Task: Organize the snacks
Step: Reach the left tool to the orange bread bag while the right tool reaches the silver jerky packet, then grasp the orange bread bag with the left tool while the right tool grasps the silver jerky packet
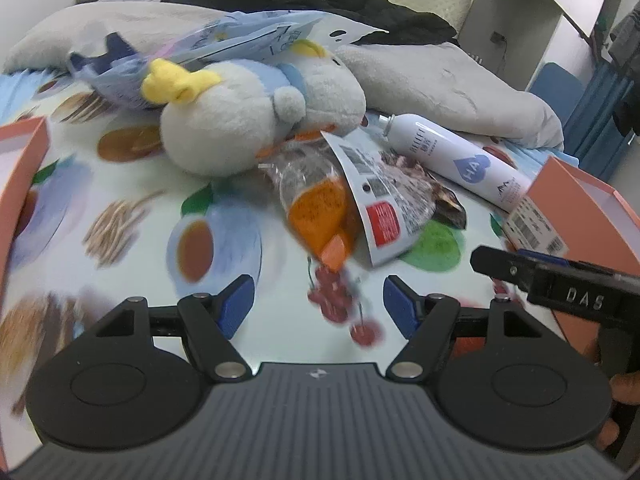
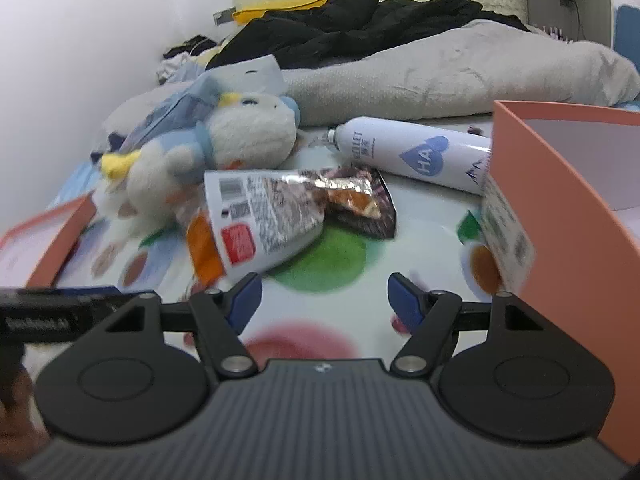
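printed bedsheet (image 1: 132,152) | orange box (image 2: 560,184) – contents unclear | both claws wide – holding nothing

The orange box (image 2: 568,216) is cut off by the right edge. Print on the white snack bag (image 2: 260,216) is blurred beyond reading. The orange packet (image 1: 316,216) is partly hidden beneath it.

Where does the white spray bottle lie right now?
The white spray bottle lies on its side on the printed sheet, between the orange box and the snack packets.

Bedroom: bed (image 1: 132,184), pillow (image 2: 460,72), plush toy (image 1: 248,120).
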### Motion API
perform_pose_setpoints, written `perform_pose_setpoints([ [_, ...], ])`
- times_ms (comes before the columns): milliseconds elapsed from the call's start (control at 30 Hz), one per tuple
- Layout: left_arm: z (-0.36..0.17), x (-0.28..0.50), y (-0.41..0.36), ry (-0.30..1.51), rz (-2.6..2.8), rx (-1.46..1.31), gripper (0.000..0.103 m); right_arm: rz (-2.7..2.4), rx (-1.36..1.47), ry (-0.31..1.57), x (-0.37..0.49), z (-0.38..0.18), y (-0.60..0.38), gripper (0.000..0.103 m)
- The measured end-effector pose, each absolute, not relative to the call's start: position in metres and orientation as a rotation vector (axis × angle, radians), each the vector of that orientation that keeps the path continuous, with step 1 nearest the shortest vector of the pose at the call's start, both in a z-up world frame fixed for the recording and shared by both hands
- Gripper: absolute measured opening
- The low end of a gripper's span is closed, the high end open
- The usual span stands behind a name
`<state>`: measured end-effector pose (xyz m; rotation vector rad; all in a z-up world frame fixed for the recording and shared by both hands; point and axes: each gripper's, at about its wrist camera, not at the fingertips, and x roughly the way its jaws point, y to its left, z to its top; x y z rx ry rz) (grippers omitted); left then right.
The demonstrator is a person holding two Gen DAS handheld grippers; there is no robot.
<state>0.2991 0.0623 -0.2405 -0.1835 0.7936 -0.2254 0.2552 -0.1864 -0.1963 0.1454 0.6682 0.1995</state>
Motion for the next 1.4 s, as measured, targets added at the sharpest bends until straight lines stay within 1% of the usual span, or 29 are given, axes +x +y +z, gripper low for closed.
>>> perform_pose_setpoints([
  [267, -0.258, 0.341, 0.063, 0.759, -0.267, -0.196, 0.076, 0.245, 0.370, 0.714, 0.307, -0.212, -0.183, 0.072],
  [433, -0.267, 0.358, 0.065, 0.734, -0.276, -0.188, 0.076, 0.203, 0.398, 0.732, 0.331, -0.226, -0.176, 0.072],
  [767, -0.274, 0.380, 0.056, 0.695, -0.308, -0.145, 0.076, 0.195, 0.386, 0.664, 0.350, -0.233, -0.169, 0.072],
  [800, -0.274, 0.381, 0.055, 0.694, -0.310, -0.139, 0.076, 0.198, 0.381, 0.657, 0.352, -0.233, -0.168, 0.064],
  [833, -0.274, 0.383, 0.054, 0.694, -0.309, -0.137, 0.076, 0.205, 0.380, 0.657, 0.353, -0.234, -0.167, 0.050],
  [867, -0.274, 0.384, 0.054, 0.694, -0.308, -0.139, 0.076, 0.195, 0.374, 0.661, 0.354, -0.234, -0.166, 0.046],
  [900, -0.274, 0.384, 0.055, 0.695, -0.307, -0.144, 0.075, 0.177, 0.355, 0.666, 0.356, -0.234, -0.165, 0.034],
  [1033, -0.273, 0.384, 0.058, 0.701, -0.302, -0.160, 0.068, 0.182, 0.317, 0.662, 0.354, -0.231, -0.165, 0.031],
  [1100, -0.272, 0.384, 0.060, 0.706, -0.312, -0.180, 0.063, 0.175, 0.305, 0.664, 0.352, -0.229, -0.165, 0.030],
  [1400, -0.263, 0.363, 0.069, 0.741, -0.267, -0.224, 0.059, 0.157, 0.258, 0.680, 0.324, -0.220, -0.172, 0.028],
])
